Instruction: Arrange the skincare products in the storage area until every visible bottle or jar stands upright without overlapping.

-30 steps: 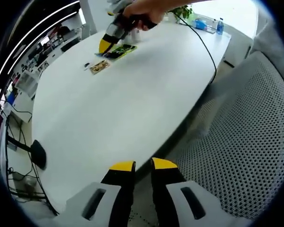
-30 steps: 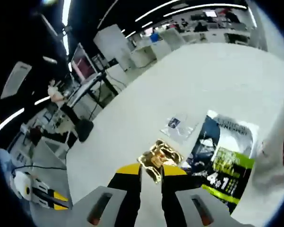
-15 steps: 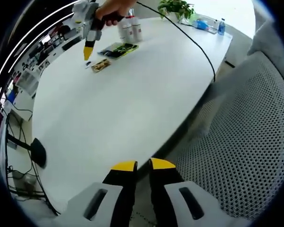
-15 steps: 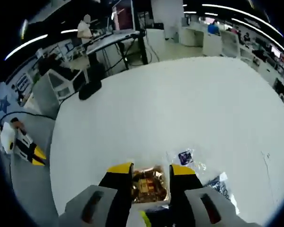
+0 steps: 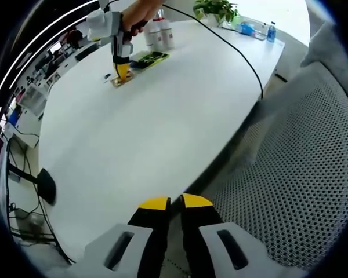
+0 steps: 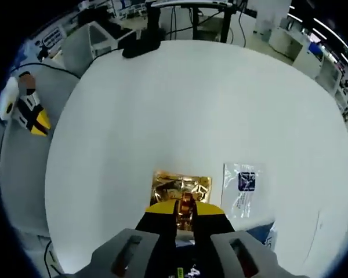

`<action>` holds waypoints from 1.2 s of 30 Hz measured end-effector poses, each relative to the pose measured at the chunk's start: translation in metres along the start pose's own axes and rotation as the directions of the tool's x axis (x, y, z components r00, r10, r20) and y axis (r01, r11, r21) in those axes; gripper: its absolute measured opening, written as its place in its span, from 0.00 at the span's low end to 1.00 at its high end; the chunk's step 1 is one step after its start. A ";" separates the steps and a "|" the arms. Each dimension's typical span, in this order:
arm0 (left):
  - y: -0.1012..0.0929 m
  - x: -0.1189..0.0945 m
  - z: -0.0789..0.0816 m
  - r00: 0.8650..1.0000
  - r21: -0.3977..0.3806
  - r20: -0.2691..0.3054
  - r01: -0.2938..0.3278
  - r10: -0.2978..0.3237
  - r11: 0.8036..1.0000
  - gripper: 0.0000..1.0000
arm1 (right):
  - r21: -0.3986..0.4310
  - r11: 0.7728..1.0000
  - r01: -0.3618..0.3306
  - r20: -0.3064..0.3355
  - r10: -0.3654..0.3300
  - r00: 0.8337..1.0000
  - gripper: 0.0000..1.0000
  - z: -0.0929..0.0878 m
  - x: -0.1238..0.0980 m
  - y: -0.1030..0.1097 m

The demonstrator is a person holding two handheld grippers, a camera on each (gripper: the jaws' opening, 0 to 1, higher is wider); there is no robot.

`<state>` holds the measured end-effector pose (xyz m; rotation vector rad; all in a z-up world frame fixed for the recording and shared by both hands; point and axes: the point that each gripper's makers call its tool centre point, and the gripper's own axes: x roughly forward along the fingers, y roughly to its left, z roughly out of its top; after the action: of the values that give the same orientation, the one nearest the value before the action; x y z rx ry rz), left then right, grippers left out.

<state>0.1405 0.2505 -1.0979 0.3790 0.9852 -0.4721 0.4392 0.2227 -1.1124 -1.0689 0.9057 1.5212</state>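
Right hand-held gripper (image 6: 184, 209): jaws narrow, tips over the flat gold packet (image 6: 180, 189), apparently to pinch it.
Left hand-held gripper (image 5: 169, 202): nearly closed, empty, parked off the surface (image 5: 139, 133) edge.
Bottles (image 5: 159, 33): upright beyond.

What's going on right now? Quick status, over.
Left gripper idle at table edge, jaws nearly together. Right gripper down over gold sachet, grip unclear. Bottles upright at far end. Nothing blocking.
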 end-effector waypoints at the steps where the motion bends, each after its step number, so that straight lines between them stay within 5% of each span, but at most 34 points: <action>1: 0.000 0.000 -0.001 1.000 0.000 -0.003 -0.001 0.001 1.000 0.03 | -0.027 1.000 0.007 -0.002 -0.007 1.000 0.00 0.000 0.000 -0.002; 2: 0.000 0.000 -0.001 1.000 0.001 -0.003 -0.002 0.002 1.000 0.03 | -0.078 0.997 0.028 -0.009 -0.029 1.000 0.00 0.000 0.000 -0.006; 10: 0.001 0.000 -0.001 1.000 0.003 -0.007 -0.005 0.005 1.000 0.02 | -0.077 0.997 0.032 -0.034 -0.035 0.999 0.06 0.004 -0.003 -0.006; 12: 0.002 0.000 -0.002 1.000 0.003 -0.009 -0.007 0.007 1.000 0.03 | -0.005 0.999 0.035 -0.002 -0.035 0.999 0.12 0.006 -0.008 -0.003; 15: 0.002 0.000 -0.001 1.000 0.003 -0.005 -0.011 0.011 1.000 0.03 | 0.088 0.992 0.087 0.080 -0.094 0.992 0.07 0.011 -0.024 -0.005; 18: 0.003 -0.001 0.001 1.000 0.002 0.005 -0.016 0.016 1.000 0.03 | 0.205 0.973 0.102 0.240 -0.151 0.959 0.08 0.026 -0.045 0.007; 20: 0.004 -0.001 0.001 1.000 0.002 0.007 -0.020 0.020 1.000 0.04 | 0.296 0.951 0.091 0.371 -0.202 0.907 0.09 0.038 -0.066 0.020; 21: 0.005 -0.001 0.002 1.000 -0.002 0.010 -0.024 0.024 1.000 0.05 | 0.305 0.948 0.089 0.448 -0.225 0.865 0.10 0.046 -0.078 0.028; 23: 0.007 -0.002 0.005 0.999 -0.015 0.031 -0.035 0.035 0.999 0.07 | 0.340 0.935 0.100 0.528 -0.278 0.802 0.13 0.051 -0.098 0.044; 26: 0.011 -0.004 0.009 0.997 -0.056 0.058 -0.046 0.049 0.997 0.09 | 0.436 0.900 0.023 0.631 -0.324 0.705 0.23 0.052 -0.121 0.072; 28: 0.013 -0.004 0.009 0.997 -0.047 0.059 -0.057 0.059 0.997 0.11 | 0.458 0.887 -0.047 0.681 -0.317 0.660 0.31 0.049 -0.131 0.098; 30: 0.013 -0.004 0.009 0.996 -0.049 0.059 -0.057 0.060 0.997 0.11 | 0.520 0.853 -0.044 0.688 -0.388 0.614 0.34 0.037 -0.140 0.113; 32: 0.013 -0.005 0.010 0.996 -0.050 0.062 -0.061 0.064 0.997 0.11 | 0.546 0.833 -0.089 0.707 -0.401 0.583 0.37 0.032 -0.146 0.133; 36: 0.020 -0.009 0.012 0.991 -0.074 0.093 -0.085 0.091 0.994 0.09 | 0.552 0.831 -0.065 0.723 -0.439 0.533 0.37 0.023 -0.154 0.171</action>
<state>0.1555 0.2629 -1.0821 0.3326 0.8851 -0.3719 0.2804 0.1634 -0.9556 0.0468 0.4145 1.2414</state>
